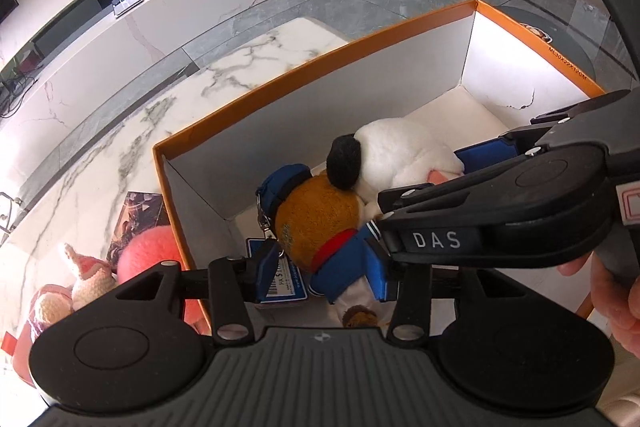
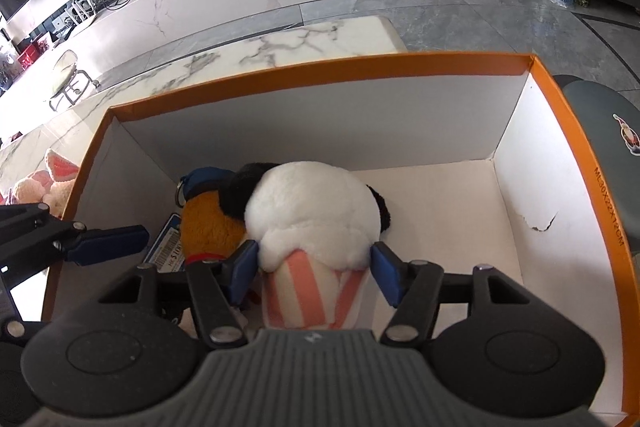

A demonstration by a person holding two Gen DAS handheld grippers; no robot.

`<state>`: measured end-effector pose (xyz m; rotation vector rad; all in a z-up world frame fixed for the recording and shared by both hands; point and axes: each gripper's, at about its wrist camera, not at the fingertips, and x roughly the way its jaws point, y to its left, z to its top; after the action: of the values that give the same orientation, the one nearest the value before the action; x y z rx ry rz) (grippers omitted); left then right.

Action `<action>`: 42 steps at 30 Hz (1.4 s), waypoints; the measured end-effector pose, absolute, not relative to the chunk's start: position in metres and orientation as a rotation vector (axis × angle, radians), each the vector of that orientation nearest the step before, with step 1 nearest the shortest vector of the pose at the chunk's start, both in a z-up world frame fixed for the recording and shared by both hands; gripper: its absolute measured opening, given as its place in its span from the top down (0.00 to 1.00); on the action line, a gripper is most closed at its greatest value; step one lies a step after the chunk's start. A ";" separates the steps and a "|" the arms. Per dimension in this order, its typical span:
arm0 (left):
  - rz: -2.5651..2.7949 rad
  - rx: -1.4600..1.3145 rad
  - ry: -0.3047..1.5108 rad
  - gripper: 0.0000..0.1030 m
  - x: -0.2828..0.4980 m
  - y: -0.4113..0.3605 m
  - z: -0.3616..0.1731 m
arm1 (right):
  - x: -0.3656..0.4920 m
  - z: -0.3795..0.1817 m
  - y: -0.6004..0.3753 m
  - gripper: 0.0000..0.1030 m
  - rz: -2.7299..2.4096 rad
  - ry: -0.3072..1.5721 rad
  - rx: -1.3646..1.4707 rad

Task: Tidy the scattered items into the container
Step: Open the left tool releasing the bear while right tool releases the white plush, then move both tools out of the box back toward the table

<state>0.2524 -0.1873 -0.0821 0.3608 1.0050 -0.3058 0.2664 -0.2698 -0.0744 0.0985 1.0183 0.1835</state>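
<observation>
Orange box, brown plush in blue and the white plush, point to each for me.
orange box [image 2: 320, 69]: right wrist view, far rim.
brown plush in blue [image 1: 316, 215]: left wrist view, its brown head.
white plush [image 2: 316, 207]: right wrist view, its round white head.

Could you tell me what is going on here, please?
A person with a gripper in each hand is tidying plush toys into an orange-rimmed box. The left gripper straddles a brown plush in a blue outfit; the right gripper brackets a white plush with pink stripes. Both toys are down inside the box. Pink plush toys wait outside on the marble table.
</observation>
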 end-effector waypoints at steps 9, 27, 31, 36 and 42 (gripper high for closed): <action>-0.275 0.393 0.961 0.36 0.247 -0.182 -0.073 | 0.264 -0.071 -0.272 0.22 0.184 0.995 0.116; -0.272 0.325 0.893 0.29 0.231 -0.169 -0.052 | 0.252 -0.062 -0.268 0.16 0.142 0.921 0.071; -0.261 0.308 0.872 0.29 0.226 -0.166 -0.047 | 0.249 -0.059 -0.268 0.16 0.138 0.904 0.073; -0.235 0.288 0.834 0.28 0.216 -0.155 -0.036 | 0.239 -0.048 -0.263 0.16 0.127 0.843 0.054; -0.213 0.266 0.807 0.27 0.202 -0.134 -0.024 | 0.219 -0.029 -0.248 0.16 0.057 0.721 -0.001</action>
<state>0.2024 -0.1340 -0.0243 0.2656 0.8071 -0.2126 0.2187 -0.2476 -0.0287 -0.0012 0.7210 0.0573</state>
